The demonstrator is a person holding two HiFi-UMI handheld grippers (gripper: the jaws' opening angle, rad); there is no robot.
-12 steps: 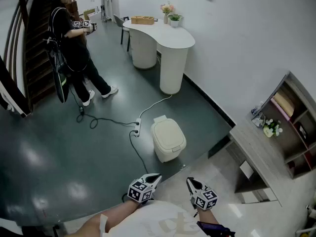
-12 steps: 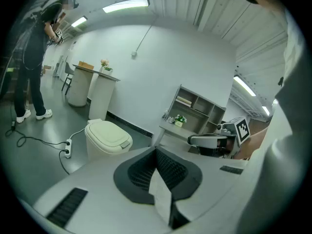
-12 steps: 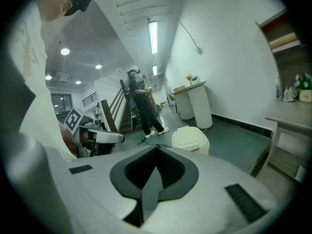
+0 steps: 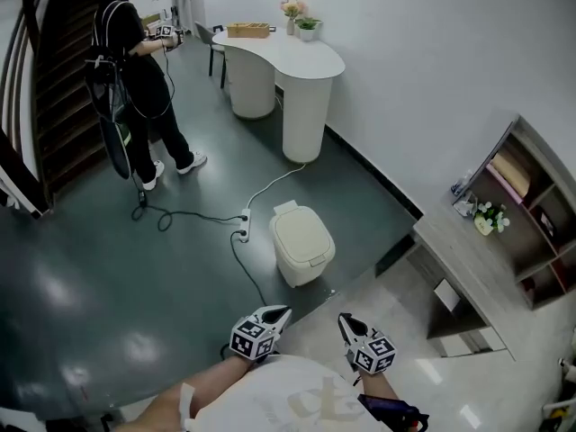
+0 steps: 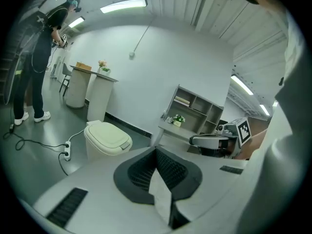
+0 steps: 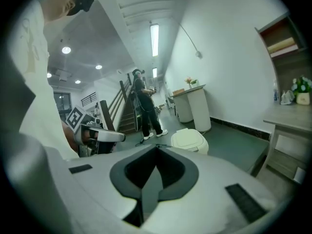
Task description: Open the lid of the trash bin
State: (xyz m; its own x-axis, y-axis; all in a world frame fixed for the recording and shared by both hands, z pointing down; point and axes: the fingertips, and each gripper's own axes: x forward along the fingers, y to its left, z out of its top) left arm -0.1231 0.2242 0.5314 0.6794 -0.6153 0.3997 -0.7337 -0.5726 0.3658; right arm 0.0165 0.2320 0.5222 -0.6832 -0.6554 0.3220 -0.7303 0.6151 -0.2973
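Note:
A cream trash bin [image 4: 301, 244] stands on the dark floor with its lid down, near the edge of the pale tiled area. It also shows in the left gripper view as the trash bin [image 5: 107, 136] and in the right gripper view as the trash bin [image 6: 189, 140]. My left gripper [image 4: 281, 312] and right gripper [image 4: 345, 321] are held close to my body, well short of the bin. Both point toward it. Each gripper has its jaws together with nothing between them: left gripper [image 5: 156, 149], right gripper [image 6: 157, 148].
A white power strip [image 4: 243, 224] with cables lies on the floor left of the bin. A white curved counter [image 4: 297, 61] stands behind it. A person [image 4: 135, 70] stands at the far left by stairs. A wooden desk with shelves [image 4: 472, 255] is at right.
The head view has shifted slightly, so the bin sits a little higher and further left in the frame. Both grippers stay shut in nearly the same places.

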